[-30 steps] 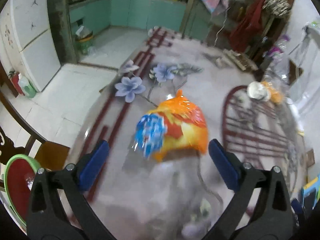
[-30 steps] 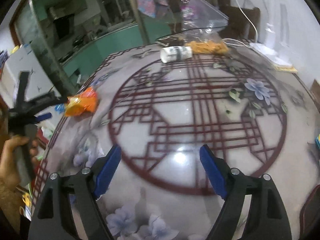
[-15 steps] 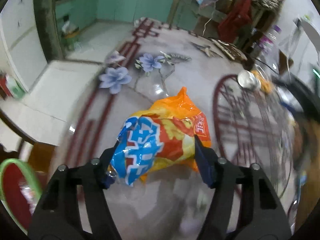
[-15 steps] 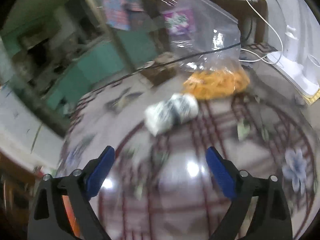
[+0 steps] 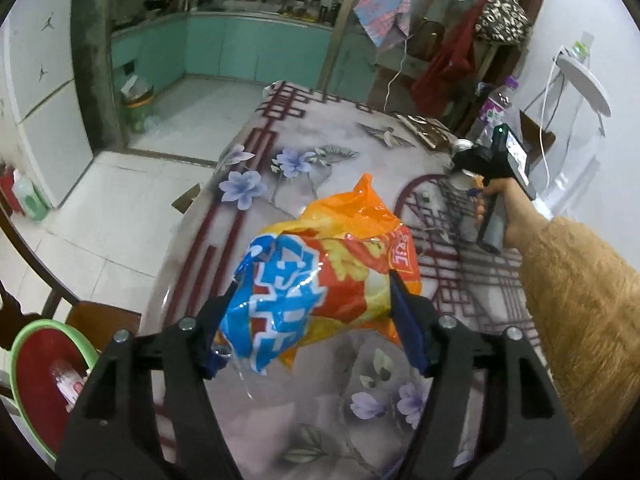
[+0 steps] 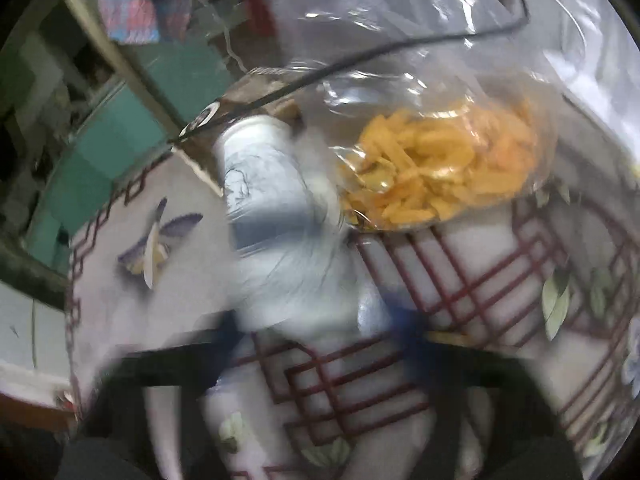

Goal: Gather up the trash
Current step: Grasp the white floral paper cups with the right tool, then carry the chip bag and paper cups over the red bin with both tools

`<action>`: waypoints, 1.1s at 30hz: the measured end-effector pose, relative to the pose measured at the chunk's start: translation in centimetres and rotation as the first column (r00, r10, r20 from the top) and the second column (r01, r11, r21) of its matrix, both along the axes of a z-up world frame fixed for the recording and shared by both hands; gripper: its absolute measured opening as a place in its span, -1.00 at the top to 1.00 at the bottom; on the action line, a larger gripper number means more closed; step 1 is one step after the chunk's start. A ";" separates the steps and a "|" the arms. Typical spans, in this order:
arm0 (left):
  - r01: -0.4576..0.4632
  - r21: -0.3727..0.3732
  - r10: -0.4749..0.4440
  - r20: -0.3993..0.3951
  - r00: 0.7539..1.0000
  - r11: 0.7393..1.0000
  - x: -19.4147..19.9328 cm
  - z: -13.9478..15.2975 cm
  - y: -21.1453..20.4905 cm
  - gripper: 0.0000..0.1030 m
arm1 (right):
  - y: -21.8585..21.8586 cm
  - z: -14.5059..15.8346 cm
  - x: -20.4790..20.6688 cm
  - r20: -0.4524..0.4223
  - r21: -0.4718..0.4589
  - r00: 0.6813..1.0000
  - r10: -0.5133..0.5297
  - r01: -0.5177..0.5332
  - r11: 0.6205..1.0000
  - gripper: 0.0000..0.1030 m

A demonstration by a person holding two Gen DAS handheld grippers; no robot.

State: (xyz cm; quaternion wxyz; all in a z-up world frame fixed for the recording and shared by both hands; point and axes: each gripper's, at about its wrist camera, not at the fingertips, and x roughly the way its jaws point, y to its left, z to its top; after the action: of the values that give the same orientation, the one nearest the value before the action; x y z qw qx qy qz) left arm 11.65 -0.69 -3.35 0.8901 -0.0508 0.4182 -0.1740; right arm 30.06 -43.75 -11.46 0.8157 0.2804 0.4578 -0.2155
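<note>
I am holding a crinkled orange, yellow and blue plastic snack bag [image 5: 320, 284] in my left claw [image 5: 316, 320], its blue pads [image 5: 408, 328] pressing on both sides of the bag while the jaws are easing open slightly. The bag is hanging above the glossy flower-patterned surface [image 5: 304, 168]. Farther off to the right, my right hand [image 5: 494, 200], in a tan sleeve [image 5: 580, 304], is gripping my black right claw's handle. A green-rimmed red bin [image 5: 36, 372] is sitting below at the left.
</note>
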 end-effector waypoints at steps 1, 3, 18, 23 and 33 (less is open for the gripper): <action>0.001 0.007 -0.001 0.006 1.000 1.000 0.0 0.0 -0.1 -0.28 | -0.1 0.1 -0.3 -0.001 0.008 1.000 0.022 -0.022 1.000 0.11; 0.003 0.018 -0.004 0.017 1.000 1.000 0.0 0.2 -0.3 -0.28 | -0.2 0.2 -1.2 0.000 0.024 0.998 0.063 -0.063 0.998 0.12; 0.030 -0.019 -0.029 0.070 0.997 0.999 -2.0 2.6 -1.5 -0.28 | 9.1 6.8 -27.3 0.135 -0.072 0.929 0.345 -0.338 0.938 0.12; 0.073 0.001 -0.072 0.132 0.989 0.997 -5.9 4.3 -1.9 -0.29 | 13.8 9.3 -34.0 0.177 -0.143 0.904 0.390 -0.368 0.919 0.12; 0.052 0.032 -0.056 0.140 0.989 0.998 -14.3 2.6 2.5 -0.30 | 19.3 10.8 -41.9 0.257 -0.156 0.871 0.420 -0.391 0.907 0.11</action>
State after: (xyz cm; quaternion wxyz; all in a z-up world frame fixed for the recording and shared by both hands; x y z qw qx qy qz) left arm -2.64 1.84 -0.71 0.9130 -0.0144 0.3581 -0.1950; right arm -11.84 -24.46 -0.65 0.9128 0.1650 0.3731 -0.0193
